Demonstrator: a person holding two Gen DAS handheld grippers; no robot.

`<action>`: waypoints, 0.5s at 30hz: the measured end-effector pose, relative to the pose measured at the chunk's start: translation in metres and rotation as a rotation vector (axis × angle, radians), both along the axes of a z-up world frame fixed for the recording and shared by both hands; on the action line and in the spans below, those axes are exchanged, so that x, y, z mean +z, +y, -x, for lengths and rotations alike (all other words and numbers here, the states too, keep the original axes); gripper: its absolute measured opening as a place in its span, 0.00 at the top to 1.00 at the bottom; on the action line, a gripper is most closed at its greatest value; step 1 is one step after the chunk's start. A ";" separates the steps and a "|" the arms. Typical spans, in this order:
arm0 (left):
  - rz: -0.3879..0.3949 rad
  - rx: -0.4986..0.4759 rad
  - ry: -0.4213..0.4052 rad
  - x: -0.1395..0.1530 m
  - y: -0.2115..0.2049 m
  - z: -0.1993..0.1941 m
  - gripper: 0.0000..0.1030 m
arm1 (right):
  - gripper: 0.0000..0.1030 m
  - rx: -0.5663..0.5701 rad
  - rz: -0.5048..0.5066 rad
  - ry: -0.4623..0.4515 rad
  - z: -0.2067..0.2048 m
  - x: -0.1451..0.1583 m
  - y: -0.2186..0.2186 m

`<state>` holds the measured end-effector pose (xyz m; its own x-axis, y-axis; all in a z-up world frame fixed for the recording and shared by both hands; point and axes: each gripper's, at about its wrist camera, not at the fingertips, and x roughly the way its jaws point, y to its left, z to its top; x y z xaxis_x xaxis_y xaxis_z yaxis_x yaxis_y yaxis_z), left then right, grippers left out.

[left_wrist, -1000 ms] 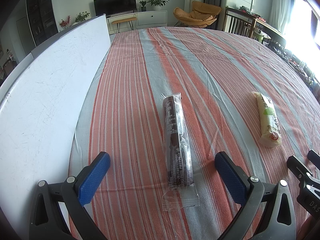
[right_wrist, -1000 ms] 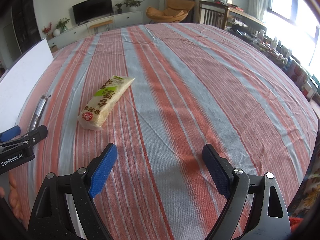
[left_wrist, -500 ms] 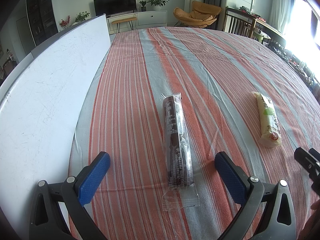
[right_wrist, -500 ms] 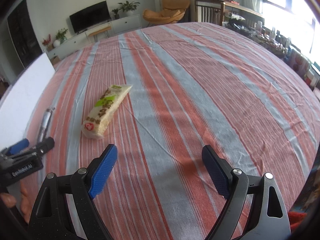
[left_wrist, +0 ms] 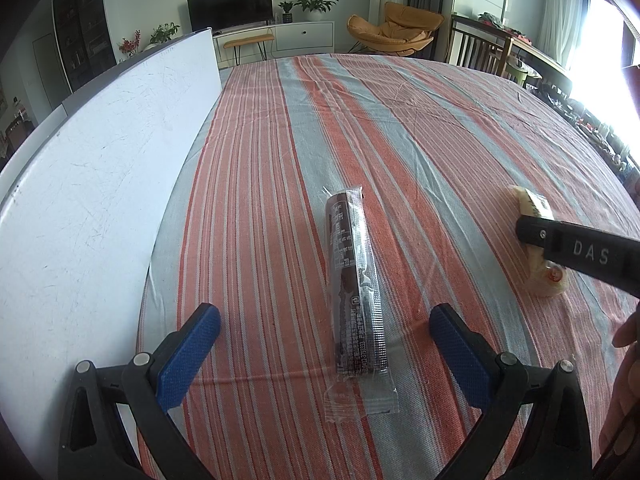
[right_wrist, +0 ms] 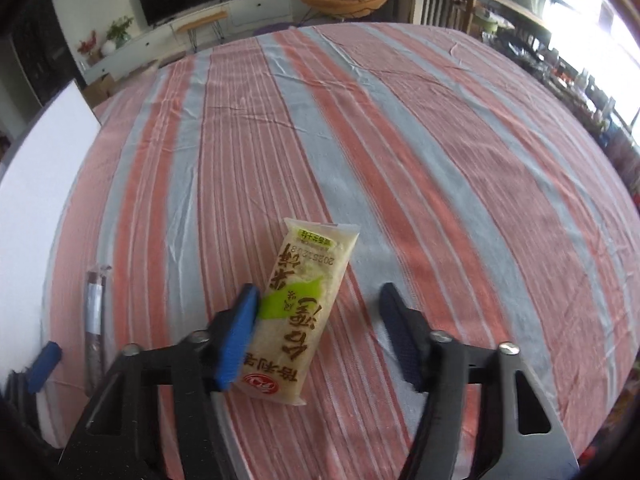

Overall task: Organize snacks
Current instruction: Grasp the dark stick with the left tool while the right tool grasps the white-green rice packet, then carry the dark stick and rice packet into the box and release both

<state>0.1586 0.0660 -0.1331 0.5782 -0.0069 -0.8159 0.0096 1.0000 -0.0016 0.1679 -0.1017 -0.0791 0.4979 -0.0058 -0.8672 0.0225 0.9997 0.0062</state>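
A dark brown snack bar in a clear wrapper (left_wrist: 354, 276) lies lengthwise on the striped tablecloth, its near end between the open jaws of my left gripper (left_wrist: 324, 344). It shows at the left of the right wrist view (right_wrist: 95, 320). A pale yellow snack packet with a green patch (right_wrist: 298, 312) lies between the open jaws of my right gripper (right_wrist: 320, 328), its left side against the left pad. In the left wrist view the packet (left_wrist: 536, 248) is partly hidden by the right gripper's black body.
A white board (left_wrist: 88, 184) lies along the table's left side and shows in the right wrist view (right_wrist: 32, 208). The striped tablecloth (left_wrist: 400, 128) stretches far ahead. Chairs and clutter stand past the right edge.
My right gripper has moved left and forward onto the yellow packet, which now lies between its jaws. My left gripper and the brown bar have not moved.
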 end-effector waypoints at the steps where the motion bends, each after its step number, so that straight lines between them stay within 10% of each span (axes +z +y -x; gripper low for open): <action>1: -0.003 -0.010 0.011 0.001 -0.001 0.000 0.00 | 0.70 0.013 -0.007 0.013 0.003 0.001 -0.003; 3: 0.002 -0.028 0.048 0.004 0.001 -0.001 0.05 | 0.70 0.005 -0.057 0.042 0.012 0.005 -0.017; 7: 0.044 -0.041 0.059 0.017 0.005 0.006 0.80 | 0.71 -0.013 -0.171 0.025 0.037 0.019 -0.044; 15: 0.257 -0.105 -0.025 0.068 0.005 0.050 0.88 | 0.71 0.003 -0.389 -0.015 0.080 0.052 -0.058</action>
